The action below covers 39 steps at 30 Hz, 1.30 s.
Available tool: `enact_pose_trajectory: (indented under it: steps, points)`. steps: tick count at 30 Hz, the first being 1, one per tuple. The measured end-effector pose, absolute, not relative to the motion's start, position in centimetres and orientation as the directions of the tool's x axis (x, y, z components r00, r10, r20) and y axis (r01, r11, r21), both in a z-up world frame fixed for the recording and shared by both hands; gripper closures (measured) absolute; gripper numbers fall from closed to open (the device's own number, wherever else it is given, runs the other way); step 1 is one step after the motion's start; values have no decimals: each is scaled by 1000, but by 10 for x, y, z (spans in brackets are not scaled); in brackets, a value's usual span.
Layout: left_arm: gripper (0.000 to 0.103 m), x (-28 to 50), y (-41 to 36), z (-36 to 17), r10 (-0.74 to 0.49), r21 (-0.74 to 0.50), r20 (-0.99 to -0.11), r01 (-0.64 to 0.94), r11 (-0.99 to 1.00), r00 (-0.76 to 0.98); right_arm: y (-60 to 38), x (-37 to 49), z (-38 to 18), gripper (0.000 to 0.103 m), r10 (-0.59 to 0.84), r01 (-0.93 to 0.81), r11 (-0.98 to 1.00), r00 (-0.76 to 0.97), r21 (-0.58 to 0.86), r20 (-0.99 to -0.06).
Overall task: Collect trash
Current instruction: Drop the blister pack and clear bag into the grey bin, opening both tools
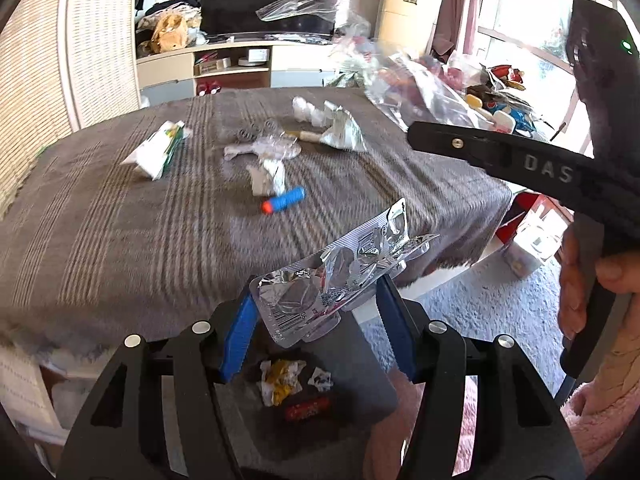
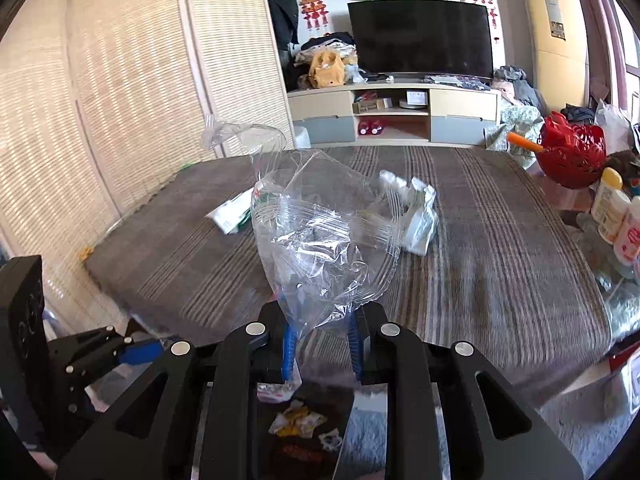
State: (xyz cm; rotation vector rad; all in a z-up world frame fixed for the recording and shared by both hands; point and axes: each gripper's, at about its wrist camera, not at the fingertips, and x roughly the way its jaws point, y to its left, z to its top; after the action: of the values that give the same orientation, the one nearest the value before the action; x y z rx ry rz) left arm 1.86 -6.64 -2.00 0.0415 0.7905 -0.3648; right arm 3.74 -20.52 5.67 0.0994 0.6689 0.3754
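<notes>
My left gripper (image 1: 316, 316) holds a silver blister pack (image 1: 340, 276) between its blue pads, above a dark trash bin (image 1: 360, 364) with crumpled wrappers inside. My right gripper (image 2: 320, 344) is shut on a clear plastic bag (image 2: 316, 232) over the same bin (image 2: 312, 432). The right gripper also shows in the left wrist view (image 1: 520, 164) at the right. On the striped grey tablecloth (image 1: 120, 220) lie a green-white carton (image 1: 156, 152), a blue and orange foam dart (image 1: 283, 199), crumpled tissue (image 1: 268, 176), clear wrapping (image 1: 264, 148) and a white packet (image 1: 344, 132).
A TV (image 2: 420, 38) on a low cabinet stands beyond the table. A red basket (image 2: 572, 156) and bottles (image 2: 612, 208) crowd the table's right side. Woven screens (image 2: 120, 100) line the left. A light rug (image 1: 480, 320) lies right of the bin.
</notes>
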Motion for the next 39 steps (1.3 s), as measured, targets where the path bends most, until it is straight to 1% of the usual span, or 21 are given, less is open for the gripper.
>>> enact_pose_trajectory:
  steps: [3,8,12,20,28,33,37,39]
  points:
    - [47,4,-62,-25,-292,-103,-713,317,943,638,-205,20,50,80,385,-313,922,710,226,-590]
    - [47,-16,-58,-43,-275,-116,-740,286,951,614,-198,-3,29,80,397,-326,917,668,231,-629]
    - [47,-22,-58,-66,-282,-146,-774,274,951,567,-197,-12,8,80,397,-321,916,629,242,-668]
    - [47,-18,-62,-117,-242,-141,-842,237,961,482,-190,-26,-46,80,412,-302,908,524,289,-746]
    - [47,-7,-62,-170,-212,-124,-898,241,963,386,-179,-21,-95,80,417,-272,905,412,327,-811]
    - [47,1,-58,-187,-225,-144,-910,244,959,347,-170,-12,-120,80,404,-256,909,356,328,-843]
    - [47,5,-53,-195,-231,-161,-917,230,960,324,-169,-3,-130,80,402,-241,911,328,336,-855]
    - [47,5,-51,-199,-235,-168,-920,225,960,313,-168,0,-131,78,414,-229,906,320,355,-852]
